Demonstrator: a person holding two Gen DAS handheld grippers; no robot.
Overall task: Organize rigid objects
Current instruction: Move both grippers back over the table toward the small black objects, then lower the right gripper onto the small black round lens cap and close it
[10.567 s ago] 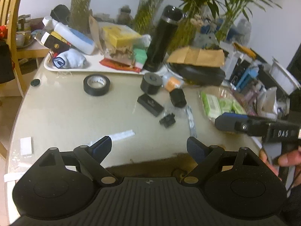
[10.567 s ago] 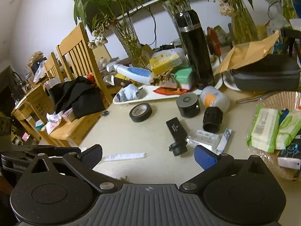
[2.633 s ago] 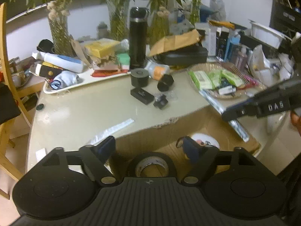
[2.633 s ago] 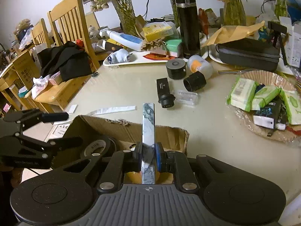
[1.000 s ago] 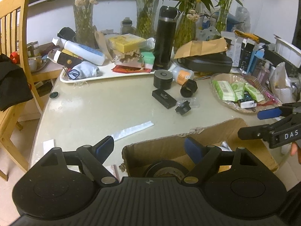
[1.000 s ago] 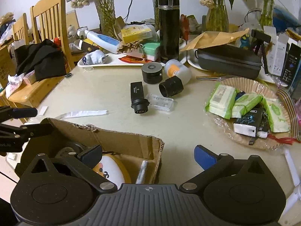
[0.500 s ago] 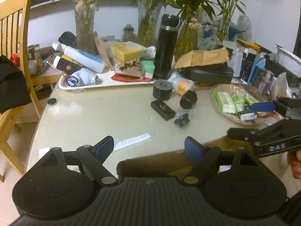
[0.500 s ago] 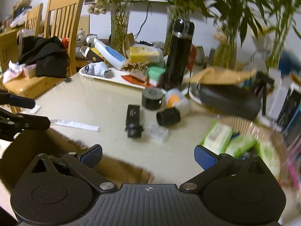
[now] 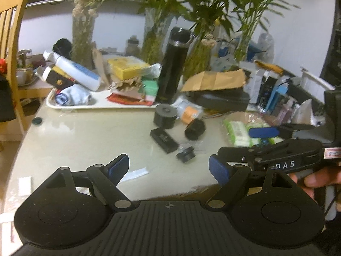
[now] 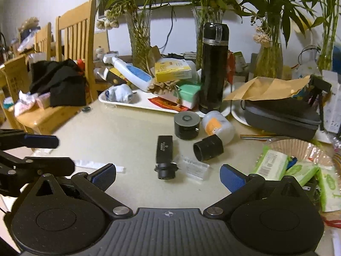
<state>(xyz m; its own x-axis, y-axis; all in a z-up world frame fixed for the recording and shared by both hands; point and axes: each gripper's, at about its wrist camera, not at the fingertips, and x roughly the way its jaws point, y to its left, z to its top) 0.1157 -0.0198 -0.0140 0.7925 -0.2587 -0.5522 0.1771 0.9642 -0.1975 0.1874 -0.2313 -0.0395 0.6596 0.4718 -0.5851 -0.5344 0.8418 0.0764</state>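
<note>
A flat black box (image 10: pixel 163 149) (image 9: pixel 163 139), a small black round part (image 10: pixel 165 171) (image 9: pixel 185 154), a clear plastic case (image 10: pixel 194 167), a black tube (image 10: pixel 208 147) (image 9: pixel 194 129), a grey-topped black cylinder (image 10: pixel 187 125) (image 9: pixel 165 115) and a white bottle with an orange label (image 10: pixel 217 125) (image 9: pixel 189 112) lie mid-table. My right gripper (image 10: pixel 168 177) is open and empty, just in front of the round part. My left gripper (image 9: pixel 169 166) is open and empty above the near table edge. The cardboard box is out of view.
A tall black flask (image 10: pixel 214 70) stands behind the parts beside a white tray (image 10: pixel 136 102) of clutter. A dark zip case (image 10: pixel 281 115) and a basket of green wipe packs (image 10: pixel 298 166) sit right. Vases of plants line the back. Wooden chairs (image 10: pixel 72 49) stand left.
Both grippers have moved forward over the table, and the cardboard box has dropped out of view. The right gripper now sits close to the black box and round part.
</note>
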